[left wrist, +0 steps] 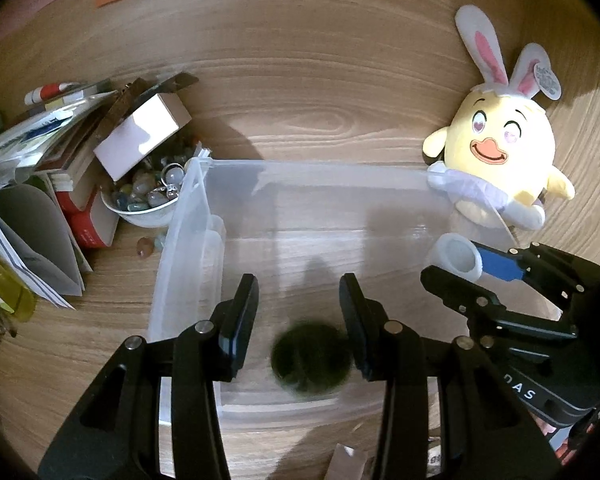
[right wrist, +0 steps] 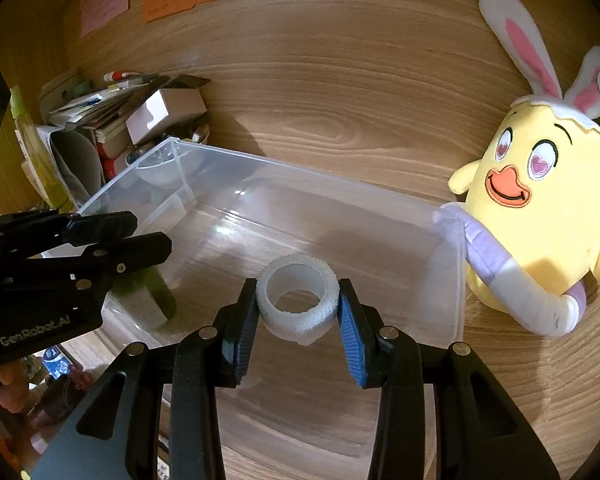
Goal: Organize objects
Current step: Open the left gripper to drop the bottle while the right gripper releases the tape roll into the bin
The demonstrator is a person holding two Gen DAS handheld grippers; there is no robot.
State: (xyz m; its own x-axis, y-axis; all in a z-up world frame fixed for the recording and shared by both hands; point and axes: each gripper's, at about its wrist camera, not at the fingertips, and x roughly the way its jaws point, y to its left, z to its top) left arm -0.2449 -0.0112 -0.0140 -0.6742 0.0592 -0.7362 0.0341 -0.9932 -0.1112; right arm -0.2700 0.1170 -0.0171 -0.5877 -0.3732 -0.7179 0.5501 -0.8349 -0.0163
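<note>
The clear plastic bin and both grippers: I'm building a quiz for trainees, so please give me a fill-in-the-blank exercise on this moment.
1. The right gripper is shut on a white roll of ____.
2. The left gripper is ____, with a dark green object blurred below it inside the clear bin.
3. The plush chick wears rabbit ____.
4. The white bowl left of the bin holds polished ____.

Missing words: tape; open; ears; stones

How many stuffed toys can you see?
1. A yellow plush chick with bunny ears sits on the wooden table, against the right end of the clear plastic bin. Others could be hidden out of view.
</note>
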